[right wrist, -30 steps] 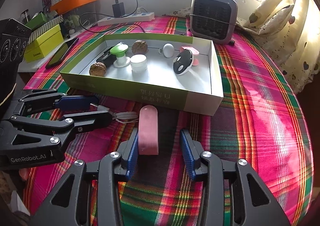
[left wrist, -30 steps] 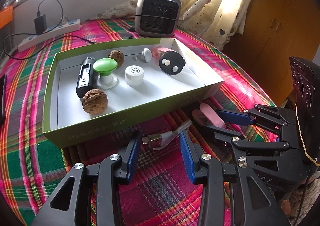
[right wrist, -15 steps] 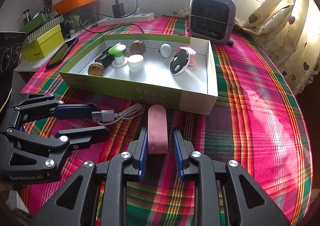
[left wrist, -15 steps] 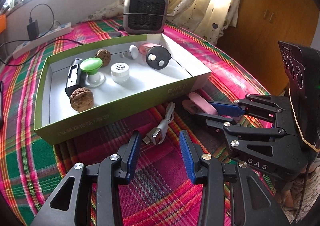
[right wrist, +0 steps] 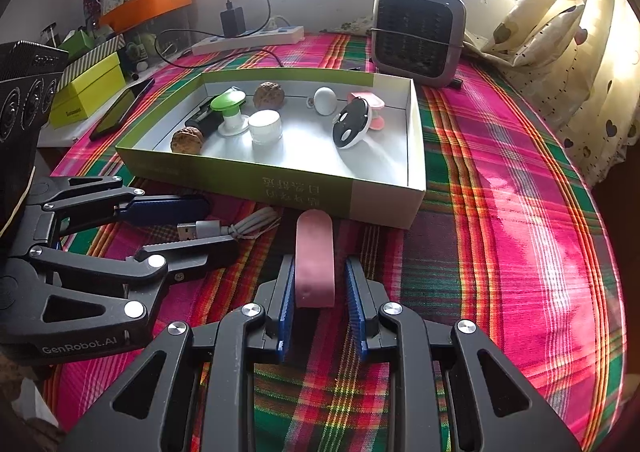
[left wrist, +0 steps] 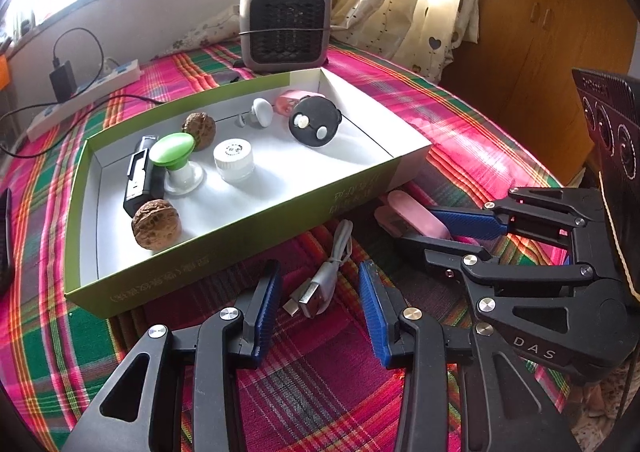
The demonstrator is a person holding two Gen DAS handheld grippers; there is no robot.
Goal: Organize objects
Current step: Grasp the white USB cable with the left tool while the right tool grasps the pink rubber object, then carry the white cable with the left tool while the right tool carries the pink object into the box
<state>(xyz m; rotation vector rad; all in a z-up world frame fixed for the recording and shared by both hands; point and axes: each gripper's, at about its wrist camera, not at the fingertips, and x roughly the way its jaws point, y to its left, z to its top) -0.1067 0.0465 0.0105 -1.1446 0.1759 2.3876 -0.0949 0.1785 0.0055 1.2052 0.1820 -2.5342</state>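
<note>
A pink oblong case [right wrist: 315, 258] lies on the plaid cloth just before the green box [right wrist: 304, 188]. My right gripper [right wrist: 320, 284] has its jaws narrowed around the case, the left pad touching it, a thin gap at the right pad. It also shows in the left wrist view [left wrist: 452, 230] around the pink case [left wrist: 416, 214]. A coiled white USB cable [left wrist: 324, 276] lies between my left gripper's open jaws [left wrist: 320, 292], untouched. The box holds two walnuts, a green-topped stand, a white jar, a black device and other small items.
A grey fan heater [right wrist: 418, 34] stands behind the box. A white power strip [right wrist: 248, 38] with a charger lies at the back. A phone [right wrist: 122, 108] and yellow-green boxes [right wrist: 88, 92] sit at the left. Curtains hang at the right.
My right gripper has narrowed around the pink case. My left gripper has pulled back and stays open, so the USB cable lies further forward between its jaws.
</note>
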